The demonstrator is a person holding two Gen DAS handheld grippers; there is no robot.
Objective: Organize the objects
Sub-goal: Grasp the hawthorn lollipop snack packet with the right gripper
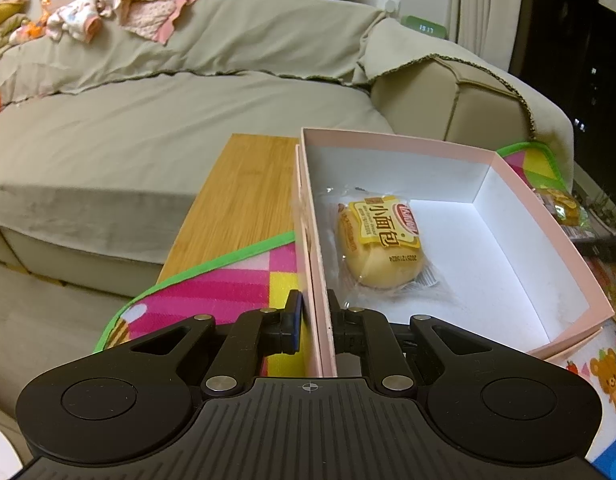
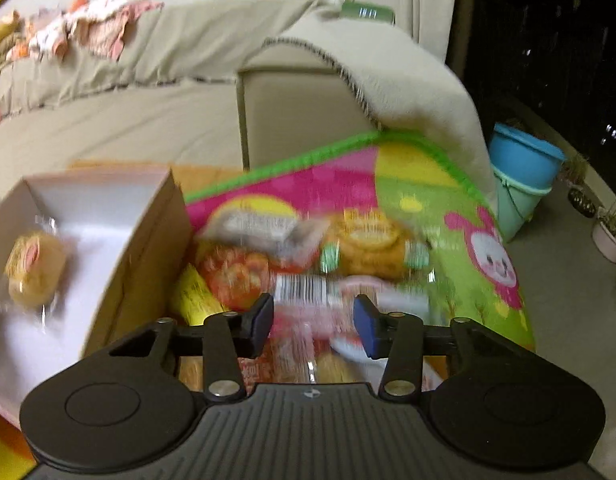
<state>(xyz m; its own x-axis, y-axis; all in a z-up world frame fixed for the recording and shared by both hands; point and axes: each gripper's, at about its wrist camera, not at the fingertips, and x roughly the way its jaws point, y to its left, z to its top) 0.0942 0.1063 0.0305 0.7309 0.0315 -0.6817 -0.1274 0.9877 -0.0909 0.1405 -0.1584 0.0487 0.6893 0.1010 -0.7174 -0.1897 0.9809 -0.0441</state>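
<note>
Pink box (image 1: 508, 184) holding one wrapped bun (image 1: 382, 244), left hand-held gripper (image 1: 314, 320) clamping its wall, right hand-held gripper (image 2: 313, 322) unclenched over snack packets (image 2: 308, 276)

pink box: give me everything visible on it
The pink box is an open, lidless rectangular carton, apparently cardboard: pale pink outside, white inside. It sits upright on the colourful play mat, beside bare wood. One wrapped bun lies on its floor. The left gripper is shut on its near-left wall, one finger either side.

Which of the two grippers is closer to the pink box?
Left. The left gripper is clamped on the pink box's near wall. The right gripper is beside the box, over snack packets.
</note>
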